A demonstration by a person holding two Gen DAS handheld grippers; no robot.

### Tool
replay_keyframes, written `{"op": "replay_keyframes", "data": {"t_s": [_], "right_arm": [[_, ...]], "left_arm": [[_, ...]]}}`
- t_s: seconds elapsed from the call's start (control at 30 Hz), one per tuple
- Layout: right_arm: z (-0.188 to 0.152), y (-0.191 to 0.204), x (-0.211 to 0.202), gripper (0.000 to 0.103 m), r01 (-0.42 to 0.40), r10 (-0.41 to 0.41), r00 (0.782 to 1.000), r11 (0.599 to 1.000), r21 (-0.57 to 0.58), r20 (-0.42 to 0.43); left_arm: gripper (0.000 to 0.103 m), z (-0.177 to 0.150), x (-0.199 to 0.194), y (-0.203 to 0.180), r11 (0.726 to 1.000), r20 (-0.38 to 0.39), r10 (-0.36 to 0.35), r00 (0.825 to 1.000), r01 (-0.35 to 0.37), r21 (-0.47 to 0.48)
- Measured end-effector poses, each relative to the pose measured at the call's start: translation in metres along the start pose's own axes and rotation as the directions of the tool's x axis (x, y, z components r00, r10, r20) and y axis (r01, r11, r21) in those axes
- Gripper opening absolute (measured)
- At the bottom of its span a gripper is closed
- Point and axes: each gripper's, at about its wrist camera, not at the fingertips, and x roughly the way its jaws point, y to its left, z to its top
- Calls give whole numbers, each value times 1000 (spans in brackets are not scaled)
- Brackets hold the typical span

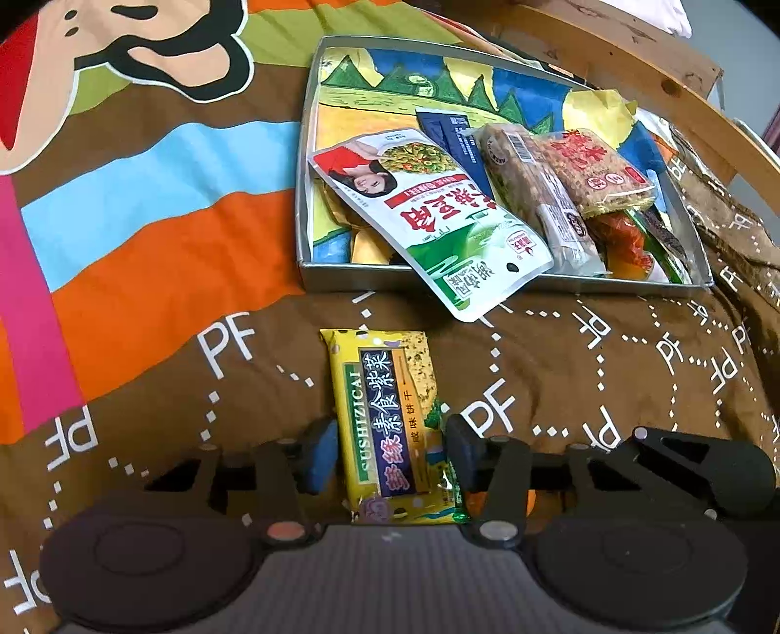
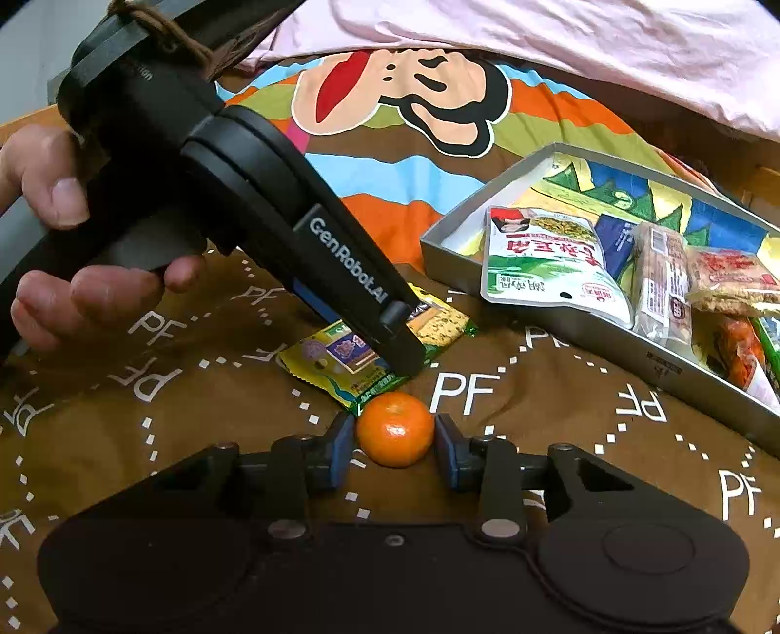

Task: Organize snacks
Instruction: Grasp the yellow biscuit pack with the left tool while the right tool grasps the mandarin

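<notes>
A yellow cracker packet (image 1: pixel 385 390) lies on the brown bedcover just in front of the grey tray (image 1: pixel 390 282). My left gripper (image 1: pixel 390 453) straddles its near half, both blue pads against its long sides. In the right wrist view that gripper's fingers (image 2: pixel 404 341) lie over the same packet (image 2: pixel 331 361). A small tangerine (image 2: pixel 395 429) sits next to the packet's corner, and my right gripper (image 2: pixel 395 441) has a pad touching each side of it. The tray (image 2: pixel 609 336) holds several snack packs, with a green-and-white pouch (image 1: pixel 438 219) hanging over its near rim.
A person's hand (image 2: pixel 48 195) grips the left tool's handle at the left. A wooden bed rail (image 1: pixel 633 73) runs behind the tray. A pink blanket (image 2: pixel 536 39) lies at the back. The striped cartoon bedcover (image 1: pixel 146 195) spreads out left of the tray.
</notes>
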Motion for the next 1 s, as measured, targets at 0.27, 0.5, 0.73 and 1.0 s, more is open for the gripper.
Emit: {"op": "replay_keyframes", "data": {"t_s": [0.27, 0.5, 0.73, 1.0], "right_arm": [[0, -4, -10, 36, 24, -23, 999, 999, 22, -29], [1, -13, -25, 36, 85, -83, 996, 995, 48, -34], [-1, -21, -30, 36, 108, -106, 994, 991, 76, -27], [0, -23, -39, 35, 124, -125, 992, 988, 89, 2]], "left_arm": [[50, -3, -7, 3, 1000, -6, 13, 1000, -13, -21], [49, -7, -15, -5, 998, -14, 57, 998, -57, -29], [49, -13, -25, -16, 996, -25, 81, 996, -82, -42], [48, -19, -41, -36, 991, -18, 101, 995, -102, -89]]}}
